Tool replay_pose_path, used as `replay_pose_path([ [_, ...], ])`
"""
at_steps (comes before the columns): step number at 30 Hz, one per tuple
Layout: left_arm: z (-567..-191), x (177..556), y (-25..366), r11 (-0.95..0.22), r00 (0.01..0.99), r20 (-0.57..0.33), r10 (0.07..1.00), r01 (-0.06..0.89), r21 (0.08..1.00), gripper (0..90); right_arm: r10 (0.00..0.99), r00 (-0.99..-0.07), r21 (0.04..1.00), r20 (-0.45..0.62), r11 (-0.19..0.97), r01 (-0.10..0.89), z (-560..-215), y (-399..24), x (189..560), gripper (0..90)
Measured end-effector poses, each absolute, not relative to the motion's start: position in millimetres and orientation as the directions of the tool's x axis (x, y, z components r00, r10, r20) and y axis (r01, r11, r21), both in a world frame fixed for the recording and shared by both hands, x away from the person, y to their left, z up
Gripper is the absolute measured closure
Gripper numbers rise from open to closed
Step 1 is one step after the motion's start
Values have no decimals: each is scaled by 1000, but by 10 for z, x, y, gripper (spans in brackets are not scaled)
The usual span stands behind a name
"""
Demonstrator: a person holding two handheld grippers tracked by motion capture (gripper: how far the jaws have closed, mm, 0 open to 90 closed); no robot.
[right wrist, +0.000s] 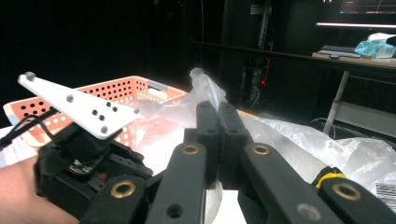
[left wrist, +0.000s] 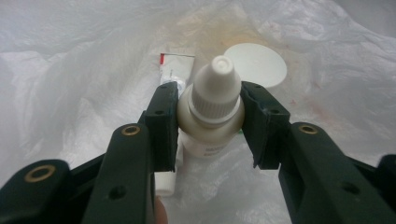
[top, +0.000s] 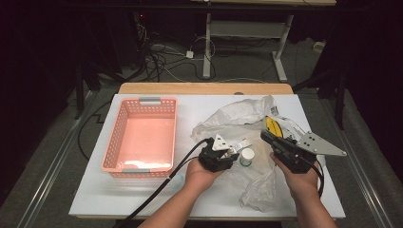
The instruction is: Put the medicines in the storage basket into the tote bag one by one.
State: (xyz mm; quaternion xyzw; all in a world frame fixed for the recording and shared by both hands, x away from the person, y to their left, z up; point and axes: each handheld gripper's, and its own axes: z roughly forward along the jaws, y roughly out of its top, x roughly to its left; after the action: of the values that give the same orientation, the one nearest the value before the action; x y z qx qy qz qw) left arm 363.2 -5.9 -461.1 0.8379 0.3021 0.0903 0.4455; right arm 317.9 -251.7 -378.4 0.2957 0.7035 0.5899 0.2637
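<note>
Pinching a small white dropper bottle (left wrist: 211,112) between its pads, the left gripper (left wrist: 210,122) hovered over the crumpled plastic bag (left wrist: 84,93). The right gripper (right wrist: 217,135) had its tongs pressed together on a fold of that bag.

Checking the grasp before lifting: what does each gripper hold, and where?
Left gripper clamps the white dropper bottle at its shoulder, below the cap. Right gripper pinches the plastic bag.

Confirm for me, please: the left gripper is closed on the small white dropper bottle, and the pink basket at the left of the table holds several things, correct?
Not quite: the high view shows the pink basket holding nothing. The left gripper does grip the small white dropper bottle.
</note>
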Motion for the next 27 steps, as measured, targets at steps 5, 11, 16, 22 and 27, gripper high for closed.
replay_pose_path([
  [5,-4654,3701,-129,-431,795,-103,598,428,794,578,726,-688,986,-24,131,105,-3784,-2520,3181,900],
  [11,-4688,3803,-203,-426,780,-100,618,440,791,578,726,-687,986,-17,128,111,-3791,-2514,3188,900],
  [16,-4724,3858,-225,-407,778,-122,617,448,796,575,728,-686,986,-19,128,108,-3794,-2526,3192,900],
  [22,-4696,3861,-174,-424,779,-140,612,472,773,443,724,-690,986,-15,125,110,-3792,-2522,3189,900],
  [27,-4667,3787,-43,-417,767,-132,627,474,775,404,724,-690,985,-6,123,120,-3813,-2521,3201,900],
])
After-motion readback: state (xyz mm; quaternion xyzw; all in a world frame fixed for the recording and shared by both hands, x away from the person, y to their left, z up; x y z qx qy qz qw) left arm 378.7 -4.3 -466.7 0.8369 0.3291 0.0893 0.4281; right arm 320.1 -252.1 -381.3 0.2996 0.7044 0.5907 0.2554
